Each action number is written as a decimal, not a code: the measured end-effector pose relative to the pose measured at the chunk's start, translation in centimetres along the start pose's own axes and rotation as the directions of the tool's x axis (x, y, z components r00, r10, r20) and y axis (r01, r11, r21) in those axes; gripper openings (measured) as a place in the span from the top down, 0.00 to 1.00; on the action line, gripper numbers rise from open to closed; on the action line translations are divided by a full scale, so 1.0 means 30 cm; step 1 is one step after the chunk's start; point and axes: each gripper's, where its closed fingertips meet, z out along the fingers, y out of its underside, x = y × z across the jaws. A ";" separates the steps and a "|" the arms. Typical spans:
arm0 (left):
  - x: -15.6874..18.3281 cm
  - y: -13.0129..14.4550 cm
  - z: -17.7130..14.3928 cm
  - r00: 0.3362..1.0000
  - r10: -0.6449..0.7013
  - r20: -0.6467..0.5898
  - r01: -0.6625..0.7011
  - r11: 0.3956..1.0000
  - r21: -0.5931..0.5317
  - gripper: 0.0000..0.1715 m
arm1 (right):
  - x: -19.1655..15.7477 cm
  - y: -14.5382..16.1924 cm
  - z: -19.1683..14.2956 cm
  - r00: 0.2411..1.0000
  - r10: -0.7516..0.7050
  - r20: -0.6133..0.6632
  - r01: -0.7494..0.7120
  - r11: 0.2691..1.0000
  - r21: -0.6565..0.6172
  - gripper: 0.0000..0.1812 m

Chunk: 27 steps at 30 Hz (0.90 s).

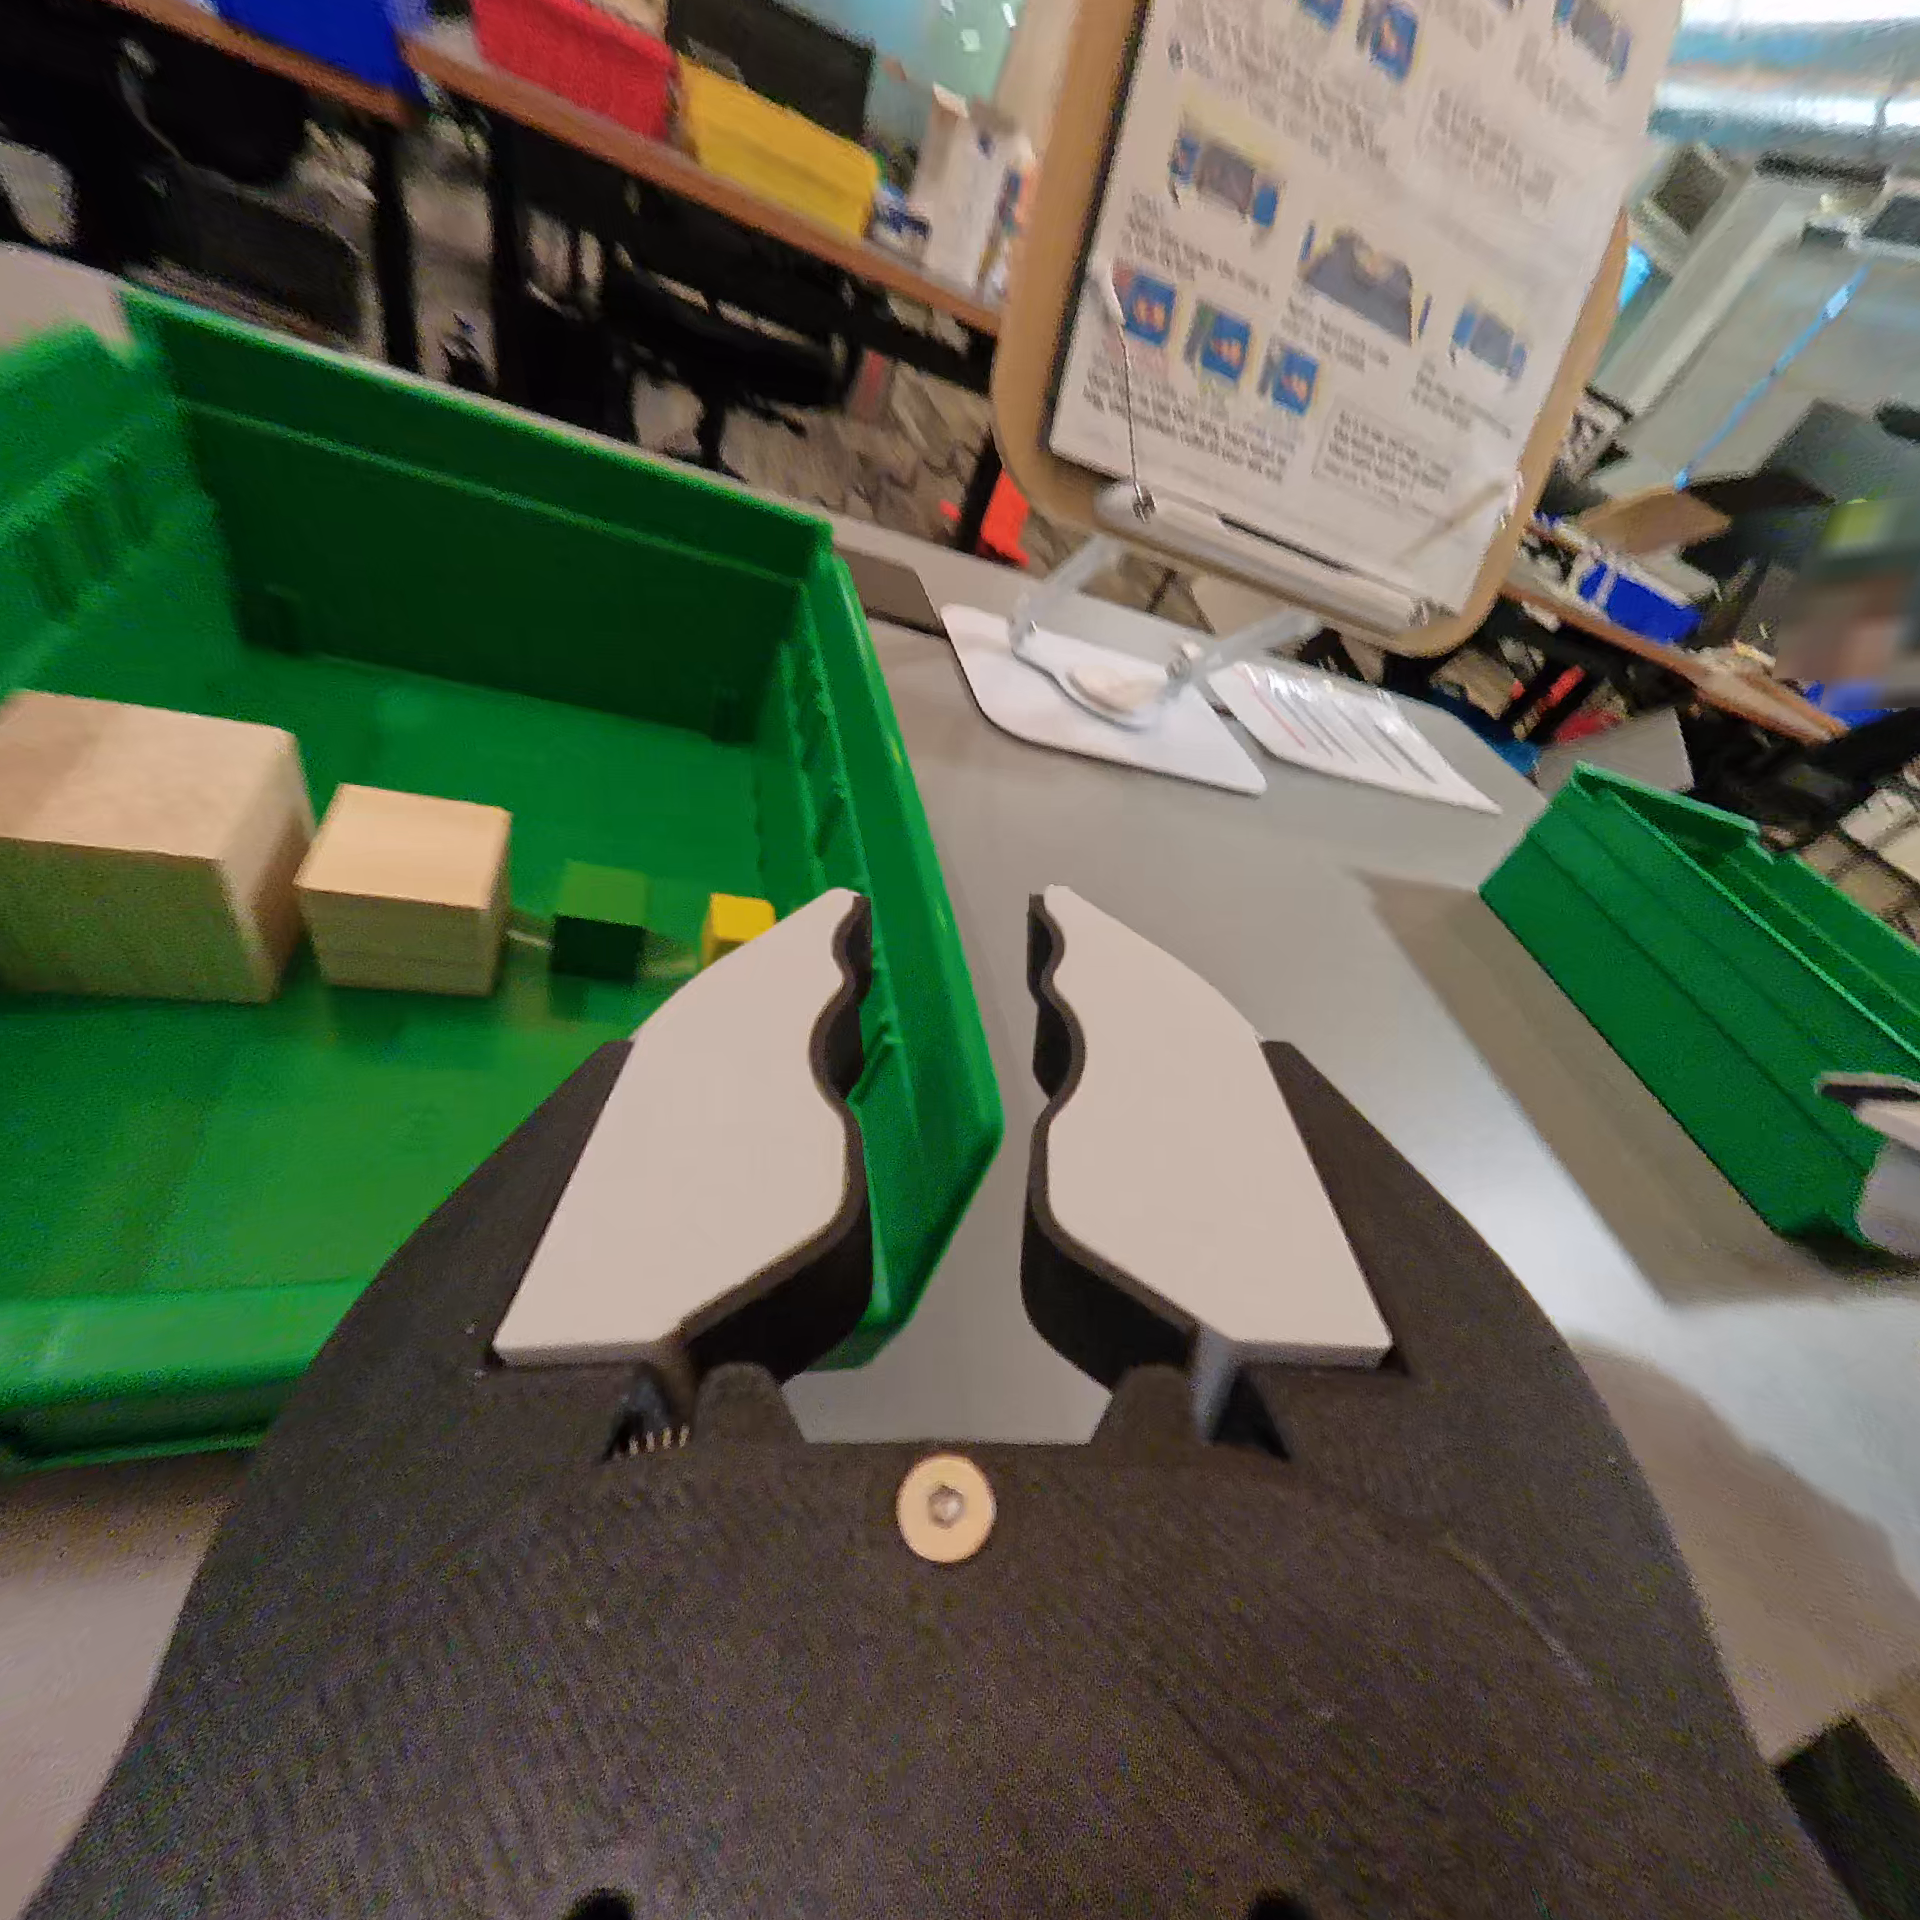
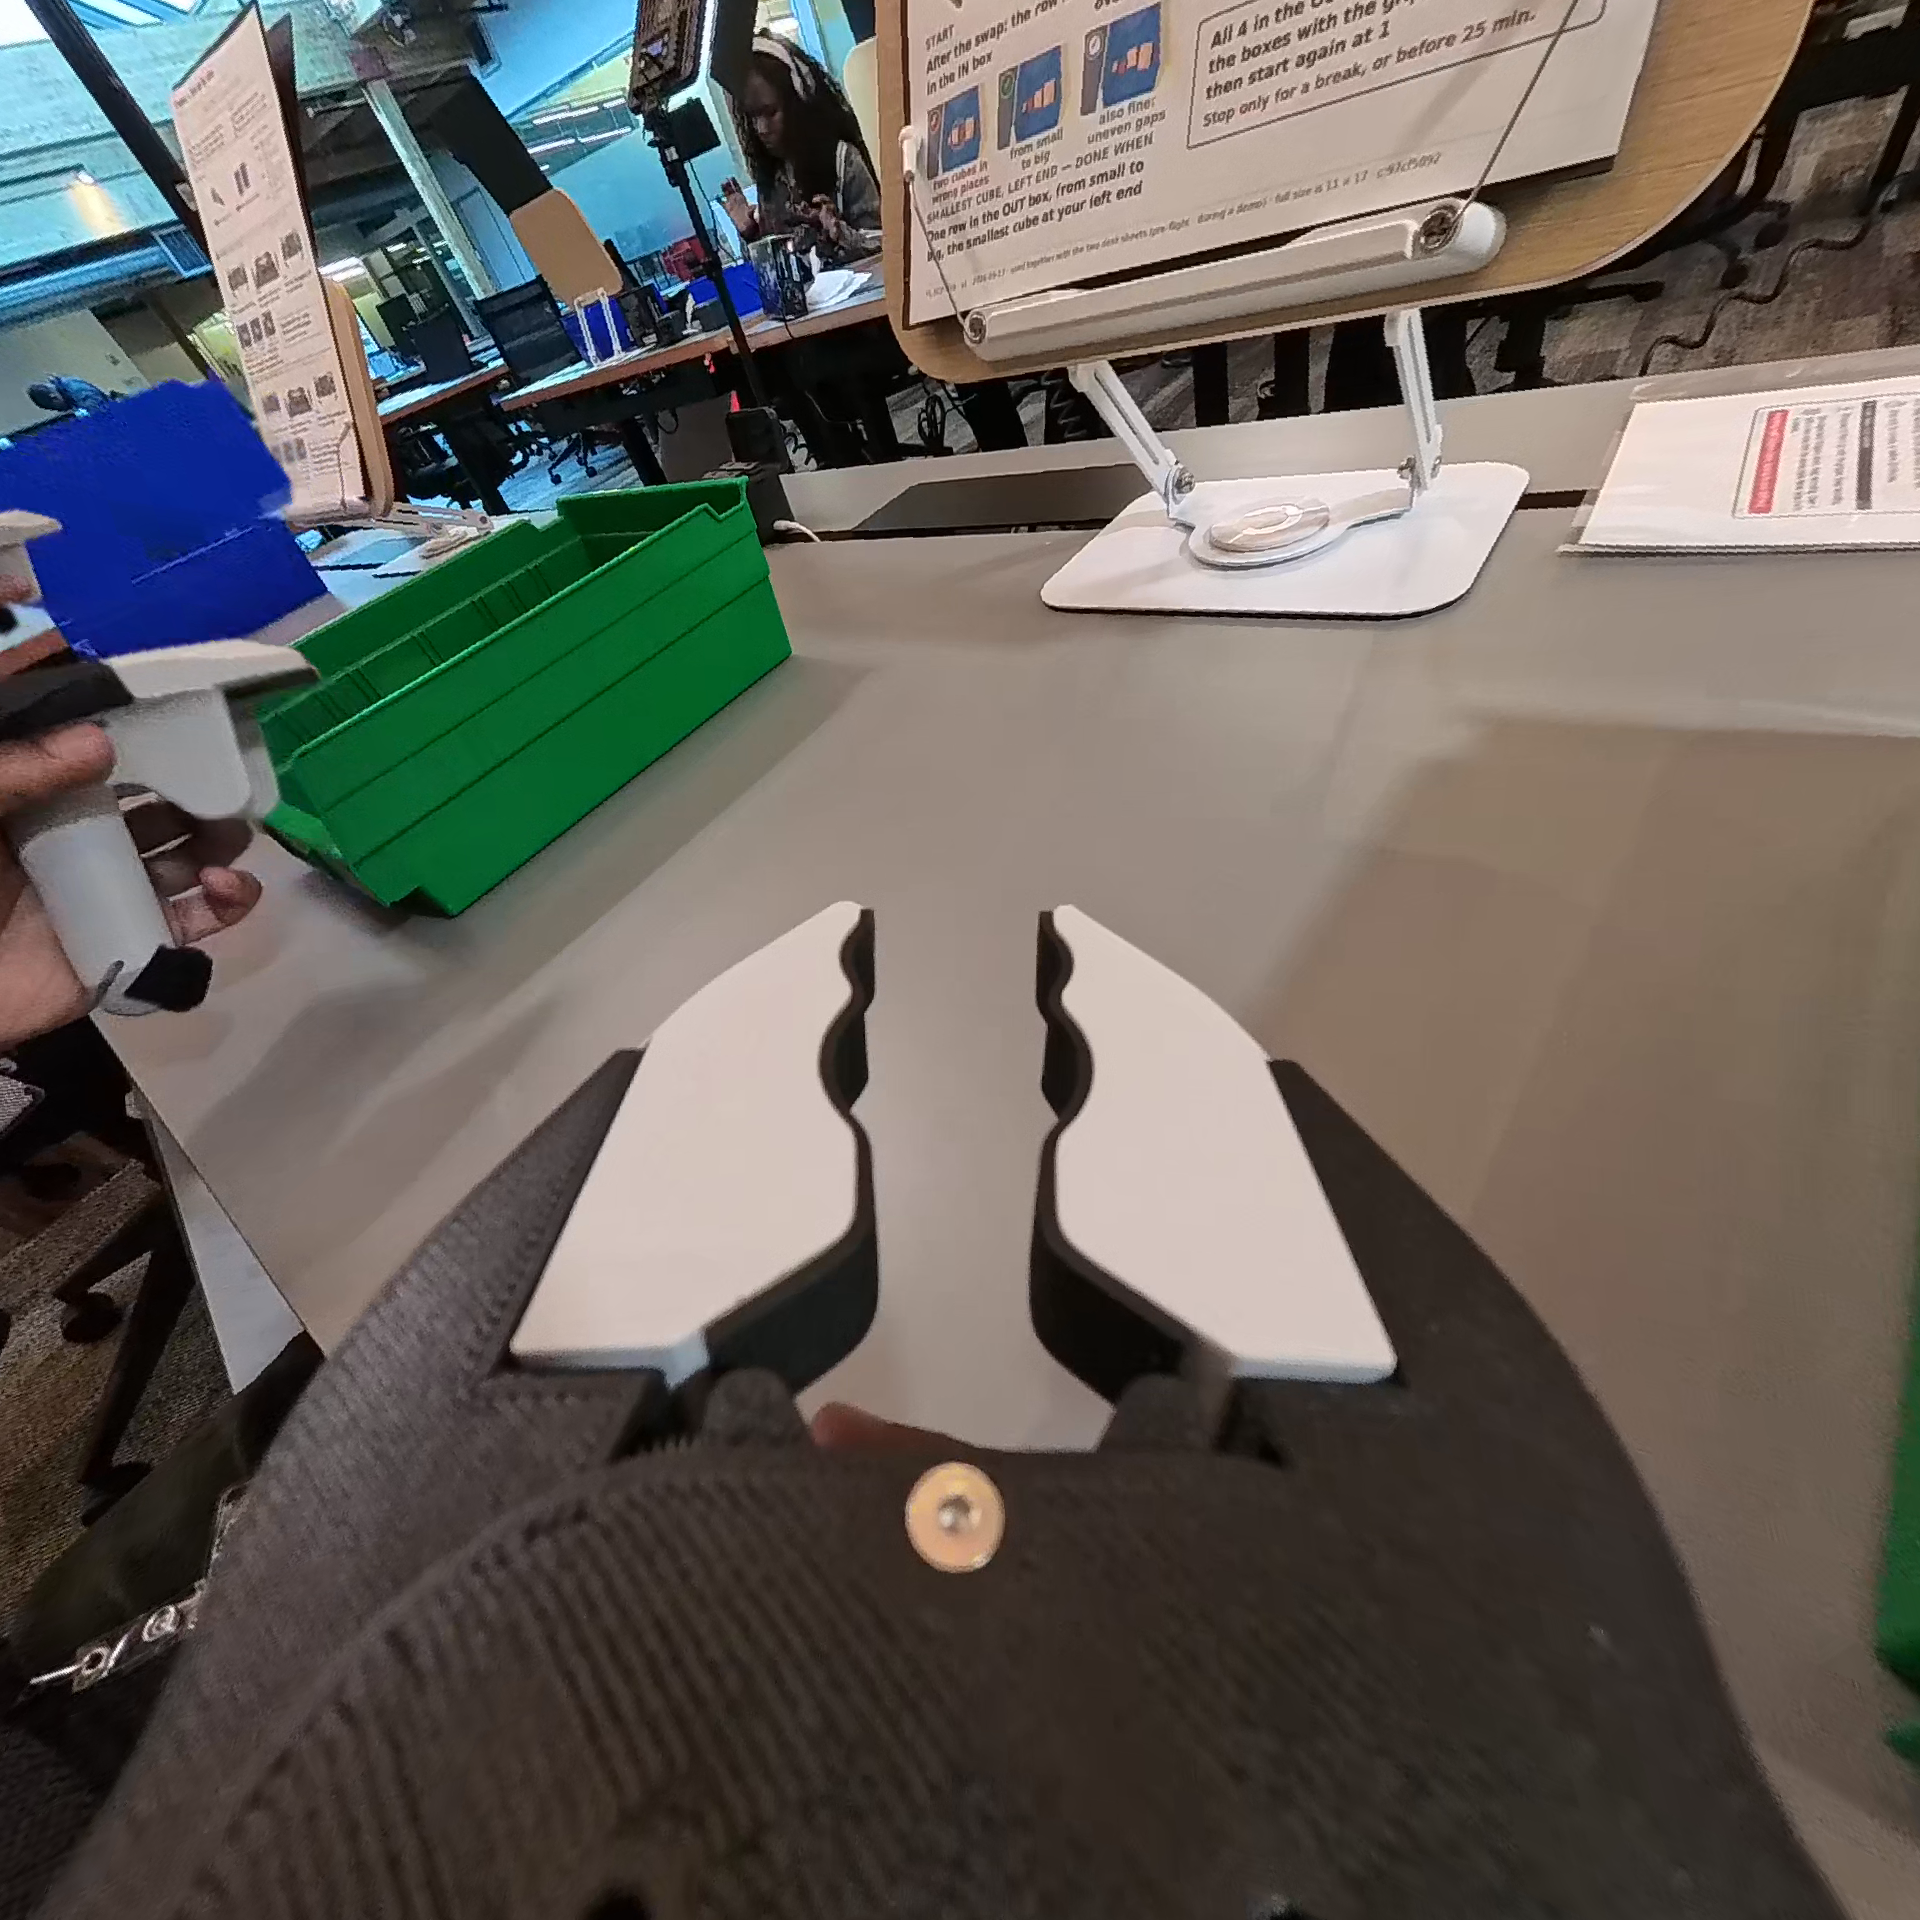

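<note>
Your left gripper [image 1: 948, 914], jaws narrowly apart and holding nothing, hangs over the right wall of the green bin [image 1: 914, 935], which holds two wooden blocks [image 1: 405, 888], a green cube [image 1: 594, 935] and a yellow cube [image 1: 736, 923] in a row. Your right gripper [image 2: 954, 930], equally narrow and empty, sits above bare grey table [image 2: 1351, 831], with a second green bin [image 2: 540, 686] to its left near the table's edge.

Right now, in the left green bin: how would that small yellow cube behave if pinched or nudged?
The yellow cube looks rigid, with flat faces, so it would likely slide, not roll. It is the smallest in its row, probably light and easy to knock askew. The dark green cube sits close beside it in the green bin, crowding a pinch.
</note>
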 end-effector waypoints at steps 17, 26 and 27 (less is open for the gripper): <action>-0.286 -0.125 -0.126 0.977 -0.059 0.203 0.030 0.989 0.144 0.89 | -0.002 0.010 0.006 1.000 0.000 0.004 0.000 1.000 -0.014 0.83; -0.236 -0.127 -0.118 0.989 0.015 0.145 -0.037 0.988 0.151 0.87 | -0.002 0.011 0.005 1.000 -0.006 0.002 0.006 1.000 -0.017 0.83; -0.232 -0.133 -0.122 0.990 0.016 0.141 -0.039 0.986 0.164 0.87 | -0.002 0.010 0.004 1.000 -0.004 0.002 0.005 1.000 -0.017 0.83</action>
